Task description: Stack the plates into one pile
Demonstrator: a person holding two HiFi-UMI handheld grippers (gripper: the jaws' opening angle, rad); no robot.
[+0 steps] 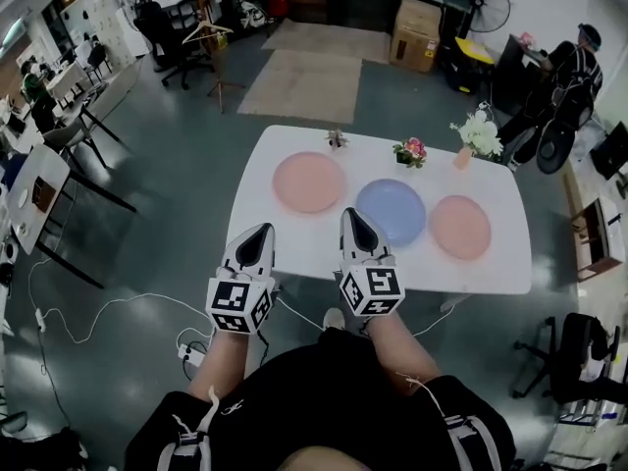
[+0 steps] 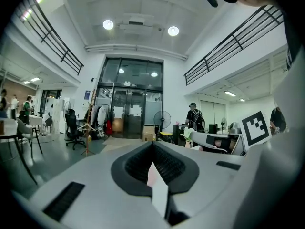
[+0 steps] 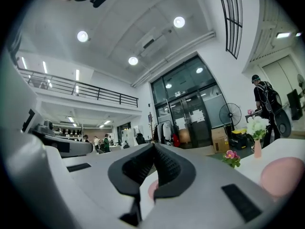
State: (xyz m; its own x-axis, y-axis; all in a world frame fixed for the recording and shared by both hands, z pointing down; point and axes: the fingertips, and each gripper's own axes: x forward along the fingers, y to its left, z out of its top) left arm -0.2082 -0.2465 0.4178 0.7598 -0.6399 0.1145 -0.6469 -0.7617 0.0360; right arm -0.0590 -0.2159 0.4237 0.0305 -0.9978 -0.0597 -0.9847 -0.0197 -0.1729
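Note:
Three plates lie in a row on the white table (image 1: 294,248): a pink plate (image 1: 309,182) on the left, a blue plate (image 1: 391,211) in the middle, and a second pink plate (image 1: 460,227) on the right. My left gripper (image 1: 263,230) hovers at the table's near left edge, shut and empty. My right gripper (image 1: 351,214) is over the near edge, its tip just left of the blue plate, also shut and empty. In the left gripper view the left gripper (image 2: 153,144) points level across the room. In the right gripper view the right gripper (image 3: 153,146) has the right pink plate (image 3: 282,174) to its right.
A small potted flower (image 1: 411,151), a vase of white flowers (image 1: 478,135) and a small ornament (image 1: 337,139) stand along the table's far edge. A person (image 1: 569,77) stands at the back right. An office chair (image 1: 579,361) is at the right, cables (image 1: 118,307) lie on the floor at the left.

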